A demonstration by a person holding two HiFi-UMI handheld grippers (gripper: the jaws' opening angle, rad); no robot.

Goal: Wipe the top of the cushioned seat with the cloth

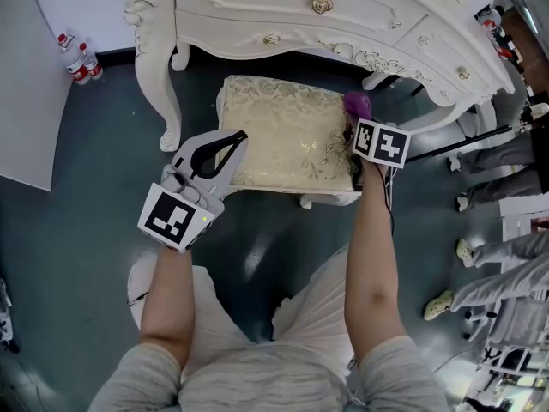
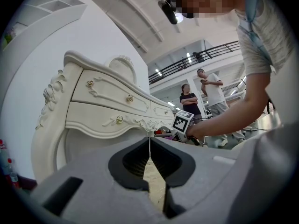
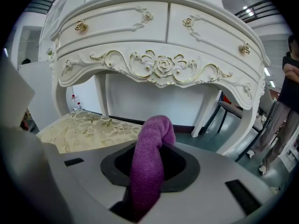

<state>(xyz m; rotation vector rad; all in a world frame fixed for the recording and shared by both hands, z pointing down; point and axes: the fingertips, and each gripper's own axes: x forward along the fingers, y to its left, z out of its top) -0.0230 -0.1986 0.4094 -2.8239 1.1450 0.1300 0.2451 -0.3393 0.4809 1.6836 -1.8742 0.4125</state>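
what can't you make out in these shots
- Head view: jaws of the right gripper, behind its marker cube; only a tip of the cloth shows.
- Whether the cloth touches the seat: no view settles it.
- Head view: seat's near-left corner, under the left gripper.
- Left gripper view: seat is only a sliver past the shut jaws.

Bright, even overhead light throughout; both gripper views bulge fisheye-style with black vignetted corners.

Purple cloth (image 3: pixel 148 157), cream floral-patterned cushioned seat (image 1: pixel 283 136)
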